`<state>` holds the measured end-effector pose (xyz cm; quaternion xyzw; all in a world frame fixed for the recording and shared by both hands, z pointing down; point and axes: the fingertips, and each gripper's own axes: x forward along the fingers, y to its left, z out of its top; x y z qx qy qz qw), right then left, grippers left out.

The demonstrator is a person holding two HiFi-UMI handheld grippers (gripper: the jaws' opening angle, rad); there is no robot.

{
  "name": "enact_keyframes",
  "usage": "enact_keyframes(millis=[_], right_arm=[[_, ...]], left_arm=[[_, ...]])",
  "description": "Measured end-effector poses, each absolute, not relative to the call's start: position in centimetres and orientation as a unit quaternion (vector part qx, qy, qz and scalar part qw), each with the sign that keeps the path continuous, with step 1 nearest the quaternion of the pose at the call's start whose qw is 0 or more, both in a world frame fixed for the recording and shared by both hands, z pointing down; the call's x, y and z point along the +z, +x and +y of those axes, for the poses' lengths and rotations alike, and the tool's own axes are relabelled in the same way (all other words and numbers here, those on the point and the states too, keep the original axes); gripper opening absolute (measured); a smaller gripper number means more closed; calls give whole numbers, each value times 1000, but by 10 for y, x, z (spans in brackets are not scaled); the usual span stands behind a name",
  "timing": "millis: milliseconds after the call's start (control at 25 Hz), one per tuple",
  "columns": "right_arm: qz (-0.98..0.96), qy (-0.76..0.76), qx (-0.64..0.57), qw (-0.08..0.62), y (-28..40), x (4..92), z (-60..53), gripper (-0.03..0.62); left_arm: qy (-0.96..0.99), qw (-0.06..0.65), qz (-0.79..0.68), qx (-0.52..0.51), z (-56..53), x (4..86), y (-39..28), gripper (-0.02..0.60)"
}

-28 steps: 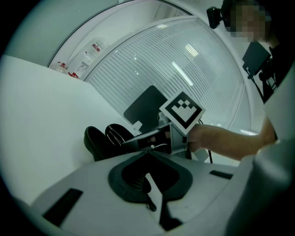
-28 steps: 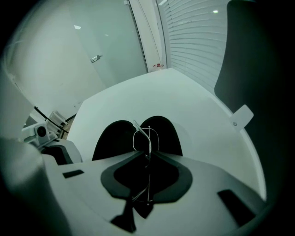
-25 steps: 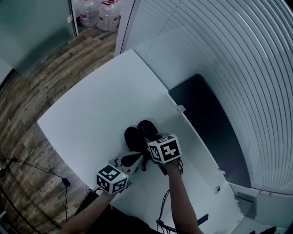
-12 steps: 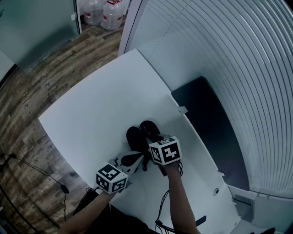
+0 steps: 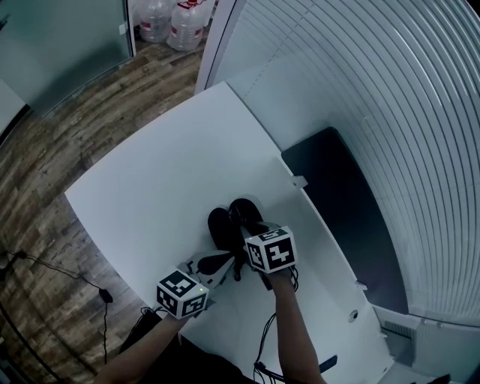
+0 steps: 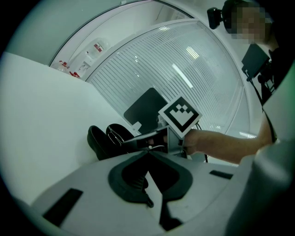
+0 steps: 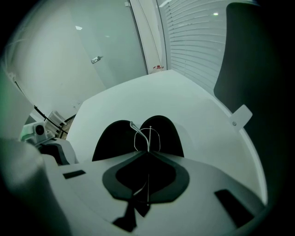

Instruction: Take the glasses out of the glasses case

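Observation:
A black glasses case (image 5: 223,225) lies open on the white table (image 5: 150,187), its two halves side by side. In the right gripper view the case (image 7: 113,140) sits just beyond my right gripper (image 7: 148,151), which is shut on the thin wire-framed glasses (image 7: 146,137) above the case's right half. In the head view my right gripper (image 5: 247,229) reaches over the case from the near side. My left gripper (image 5: 213,262) is just short of the case's near end, with its jaws together and nothing seen between them. In the left gripper view it (image 6: 148,151) faces the case (image 6: 102,142).
A dark flat panel (image 5: 337,202) lies along the table's right side with a small white clip (image 5: 298,181) at its corner. A ribbed curved wall (image 5: 390,90) rises behind. Water bottles (image 5: 176,15) stand on the wood floor at the far end, and cables (image 5: 105,296) lie on it to the left.

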<state>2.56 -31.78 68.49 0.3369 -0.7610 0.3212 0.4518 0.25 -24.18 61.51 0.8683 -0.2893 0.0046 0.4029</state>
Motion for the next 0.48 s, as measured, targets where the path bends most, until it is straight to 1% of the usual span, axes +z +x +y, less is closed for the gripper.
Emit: enact_keyframes(millis=[480], right_arm=[[-767, 354, 306, 439, 28, 675, -308, 18]], left_arm=[[874, 387, -292, 6, -243, 604, -5, 0]])
